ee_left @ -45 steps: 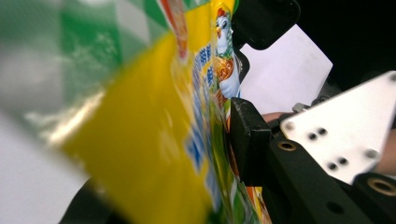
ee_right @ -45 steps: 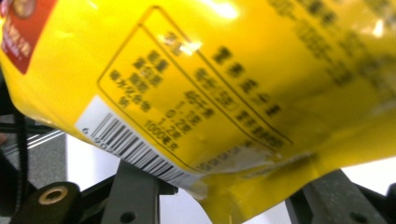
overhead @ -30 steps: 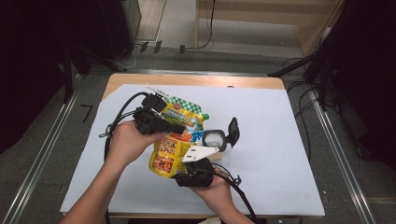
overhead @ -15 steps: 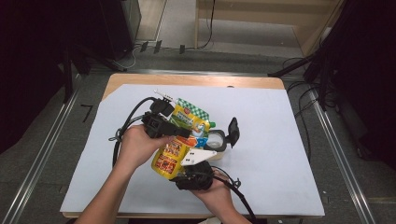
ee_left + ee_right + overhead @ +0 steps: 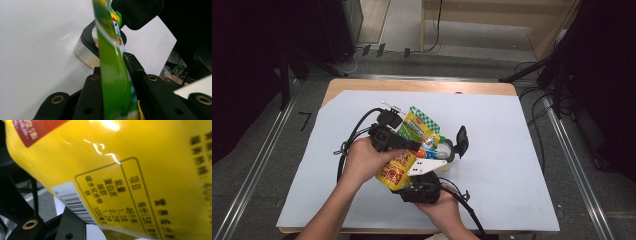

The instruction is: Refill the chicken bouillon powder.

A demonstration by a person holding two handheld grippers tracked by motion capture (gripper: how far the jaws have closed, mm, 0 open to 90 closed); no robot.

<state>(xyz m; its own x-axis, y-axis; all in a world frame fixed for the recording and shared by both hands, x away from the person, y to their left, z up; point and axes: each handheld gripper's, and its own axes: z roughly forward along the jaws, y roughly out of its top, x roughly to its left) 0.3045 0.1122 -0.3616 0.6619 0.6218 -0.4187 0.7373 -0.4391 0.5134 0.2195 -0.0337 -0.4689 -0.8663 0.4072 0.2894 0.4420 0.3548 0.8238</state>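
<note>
Step in hand, as I read it: two-handed handling of a snack pouch over a clear container w/ black hinged lid, probably lining it up to tip contents in.

L gripper [image 5: 412,145], high view: near table centre, jaws pointing right. L gripper view: green pouch [image 5: 113,82] stands edge-on between the jaws, one pad [image 5: 132,65] right against its side, other side touching too as far as I can see. Jaws have just been opening a bit, pouch between them, so I call it a loosened but holding grip.

R gripper [image 5: 419,182]: below the pouches, grey plate on top. R gripper view: yellow pouch [image 5: 130,170] w/ nutrition table and barcode sits across the jaws. Pads are covered by it. Jaws have just been closing; can't tell if they clamp it.

Pouch location: above the white sheet [image 5: 512,150], mid-table, just left of the container [image 5: 443,150], lid [image 5: 461,140] flipped up.

Next move, my guess: needs firm hold on one pouch edge, the other gripper steadying, mouth brought over container opening [image 5: 86,53].

Hard to make out:
- whether green and yellow are one pouch (front/back) or two; high view suggests two, overlapping
- pouch top, open or sealed: not visible
- container contents: pale grainy layer, unclear
- R jaw tips hidden
</note>
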